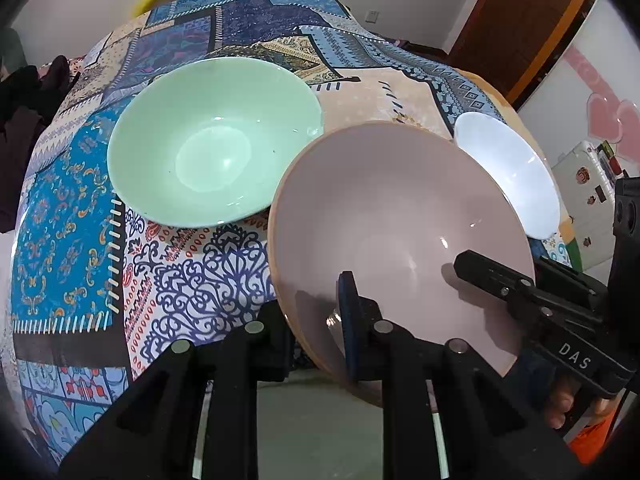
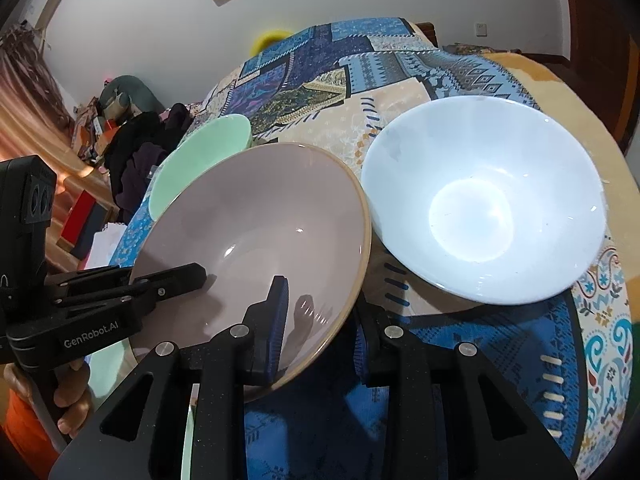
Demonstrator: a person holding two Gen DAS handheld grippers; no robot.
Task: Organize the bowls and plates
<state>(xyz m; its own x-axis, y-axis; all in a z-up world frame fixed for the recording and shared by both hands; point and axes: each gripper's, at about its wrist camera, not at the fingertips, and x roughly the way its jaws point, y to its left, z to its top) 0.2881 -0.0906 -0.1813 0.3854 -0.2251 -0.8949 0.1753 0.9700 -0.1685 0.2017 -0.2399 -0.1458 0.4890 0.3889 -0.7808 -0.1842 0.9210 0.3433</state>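
1. Nearest the left wrist camera, the left gripper (image 1: 320, 328) is clamped narrow on the near rim of the pink bowl (image 1: 400, 216), one pad inside the wall, the other outside.
2. The right gripper (image 2: 320, 332) likewise pinches the same bowl's rim, further to the right.
3. The pink bowl sits on the patterned tablecloth (image 1: 72, 208) between the green bowl (image 1: 212, 144) on its left and the white bowl (image 2: 484, 200) on its right, its rim close to both.
4. Risk: a glazed rim may slip from thin pinches, or an uneven lift could tilt it into a neighbour.
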